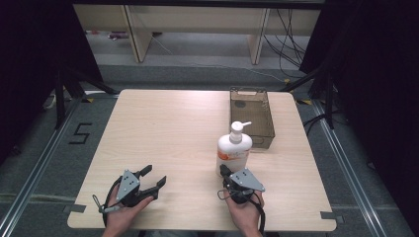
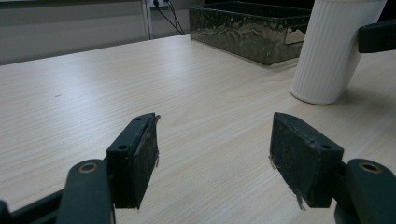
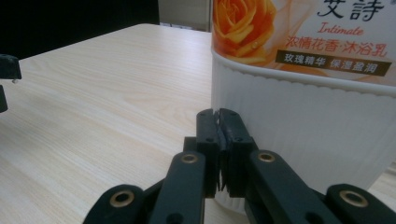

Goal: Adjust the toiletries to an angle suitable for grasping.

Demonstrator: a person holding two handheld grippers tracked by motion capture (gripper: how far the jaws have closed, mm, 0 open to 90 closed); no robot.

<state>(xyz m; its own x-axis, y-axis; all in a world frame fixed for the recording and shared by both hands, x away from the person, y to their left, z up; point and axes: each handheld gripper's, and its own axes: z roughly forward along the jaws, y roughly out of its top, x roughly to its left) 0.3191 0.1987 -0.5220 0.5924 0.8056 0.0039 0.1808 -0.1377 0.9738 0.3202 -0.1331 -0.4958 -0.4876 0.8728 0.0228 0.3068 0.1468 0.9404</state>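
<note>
A white pump bottle (image 1: pixel 233 149) with an orange rose label stands upright on the table, near its middle right. My right gripper (image 1: pixel 225 170) sits just in front of the bottle's base with its jaws shut and nothing between them. In the right gripper view the closed gripper (image 3: pixel 218 115) points at the ribbed lower wall of the bottle (image 3: pixel 317 116), very close to it. My left gripper (image 1: pixel 153 177) rests at the front left of the table, open and empty. Its two pads (image 2: pixel 140 154) stand wide apart over bare wood, with the bottle (image 2: pixel 331 51) farther off.
A dark wire basket (image 1: pixel 251 118) stands behind the bottle at the table's (image 1: pixel 163 133) back right; it looks empty. The same basket (image 2: pixel 243 28) appears beyond the bottle in the left gripper view. Desk legs and cables lie on the floor past the table.
</note>
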